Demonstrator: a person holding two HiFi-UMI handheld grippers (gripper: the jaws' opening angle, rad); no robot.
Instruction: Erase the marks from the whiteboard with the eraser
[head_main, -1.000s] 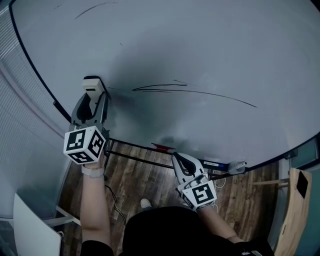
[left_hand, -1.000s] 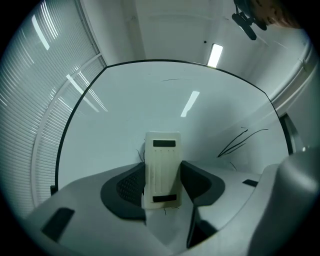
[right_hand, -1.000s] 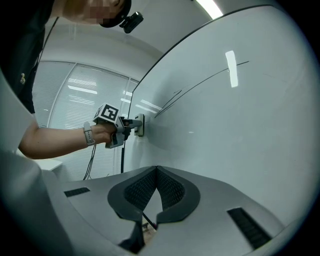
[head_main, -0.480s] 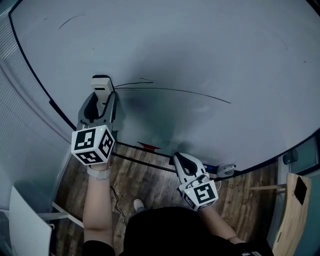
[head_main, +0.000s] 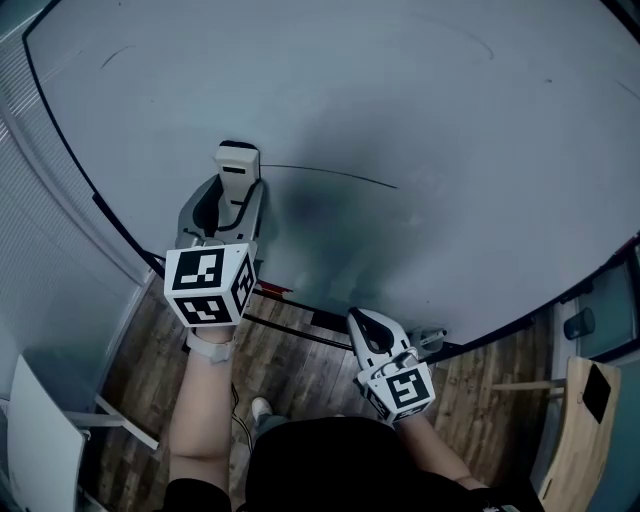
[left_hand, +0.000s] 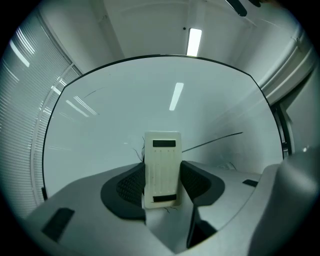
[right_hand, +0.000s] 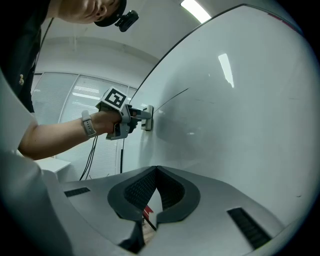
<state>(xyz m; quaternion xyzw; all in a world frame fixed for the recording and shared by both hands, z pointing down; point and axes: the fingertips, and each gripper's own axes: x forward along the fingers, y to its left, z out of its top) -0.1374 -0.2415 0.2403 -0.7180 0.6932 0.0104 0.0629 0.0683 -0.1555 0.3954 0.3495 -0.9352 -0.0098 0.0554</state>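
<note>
Left claw (left_hand: 161, 172) clamped on eraser (head_main: 237, 160), flat against whiteboard (head_main: 450, 110). Looks partway: thin line (head_main: 335, 177) running right from the claw and faint stroke (head_main: 115, 52) up-left need wiping. Right claw (right_hand: 156, 187) pinched together, empty

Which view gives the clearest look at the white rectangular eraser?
The left gripper view: the white rectangular eraser fills the centre, clamped between the jaws of the left gripper. The head view shows only its far end against the pale grey whiteboard; the right gripper view shows it small and side-on.
</note>
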